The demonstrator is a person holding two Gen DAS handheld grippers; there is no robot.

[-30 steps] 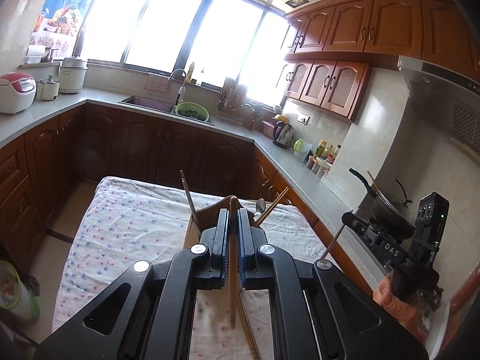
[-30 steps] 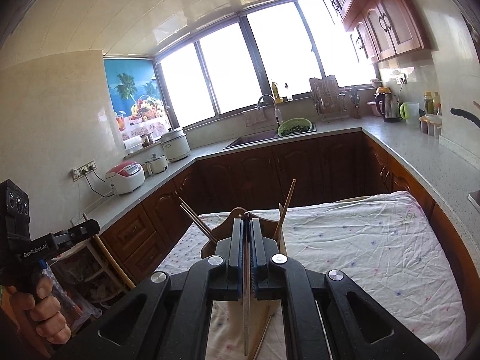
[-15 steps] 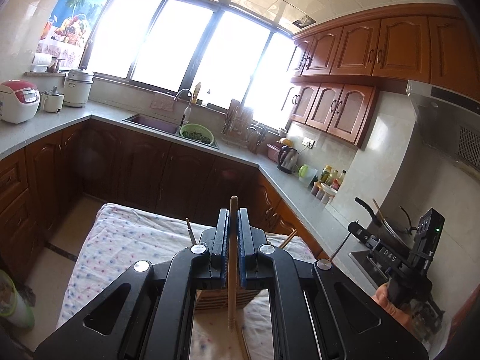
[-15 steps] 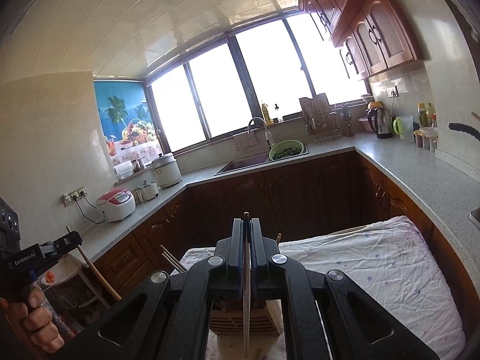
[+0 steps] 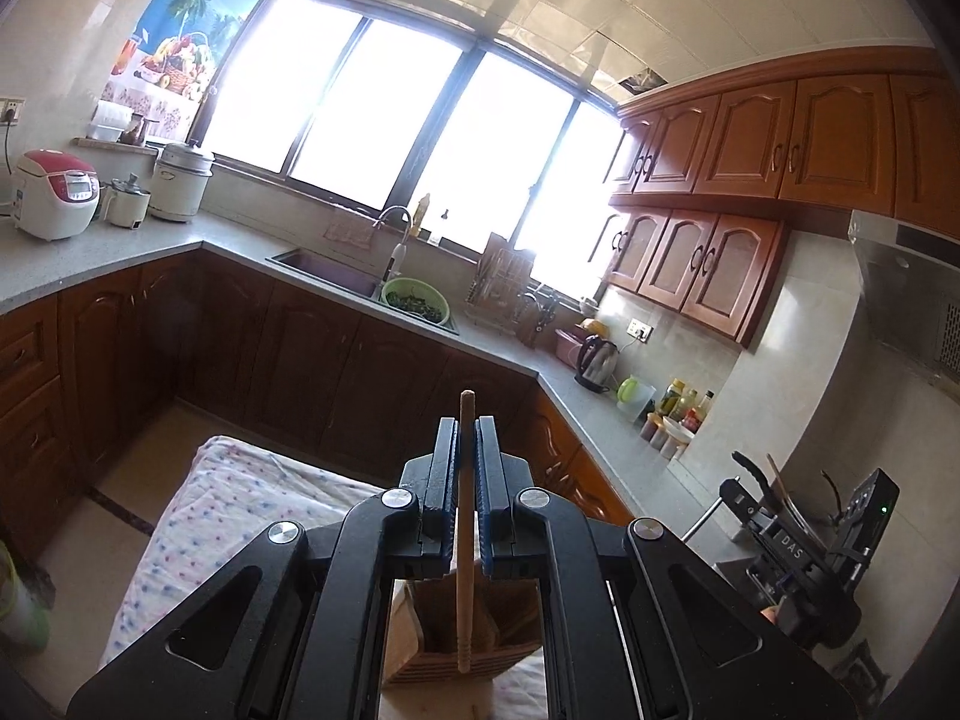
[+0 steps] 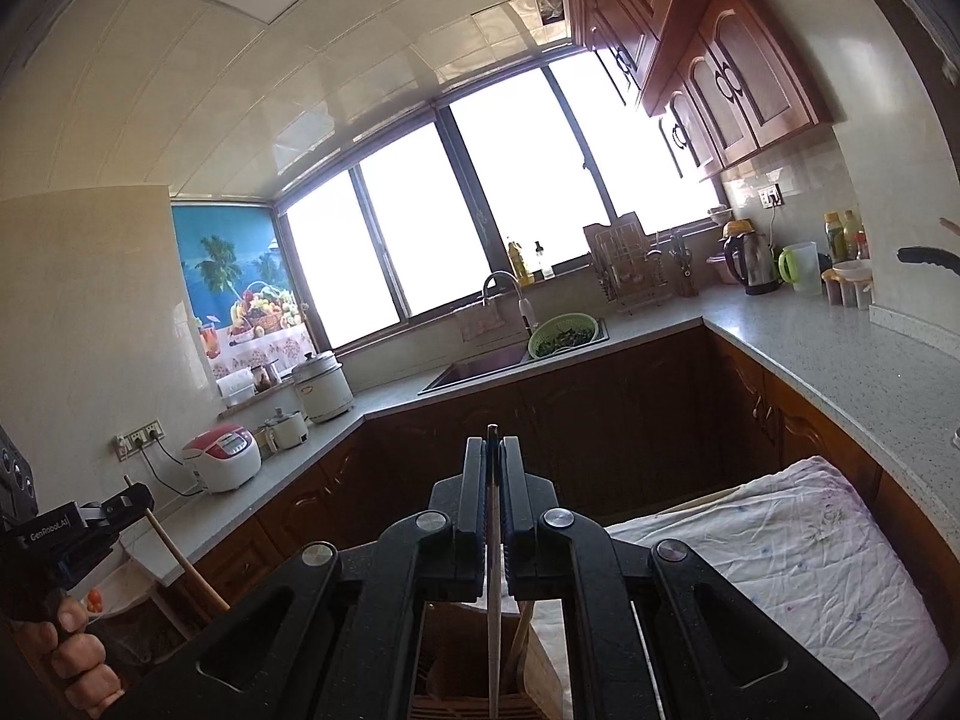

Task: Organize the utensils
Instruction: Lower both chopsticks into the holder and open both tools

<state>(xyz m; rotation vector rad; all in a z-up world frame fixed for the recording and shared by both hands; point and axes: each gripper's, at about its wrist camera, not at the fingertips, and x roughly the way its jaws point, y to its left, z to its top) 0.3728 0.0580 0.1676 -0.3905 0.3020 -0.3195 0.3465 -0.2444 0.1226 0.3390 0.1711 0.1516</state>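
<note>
Now the left gripper [image 5: 466, 501] clamps a wooden chopstick [image 5: 463, 546] and the right gripper [image 6: 493, 504] a thin metal one [image 6: 493, 588], both above the wooden holder [image 5: 462, 630]; lower each plumb; release only inside its slot.

left gripper [image 5: 465, 474] clamped on a wooden utensil handle [image 5: 463, 546], upright between the pads. wooden holder [image 5: 438, 630] directly below the jaws on floral cloth [image 5: 240, 516]. right gripper [image 5: 798, 552] off to the right, level.
</note>
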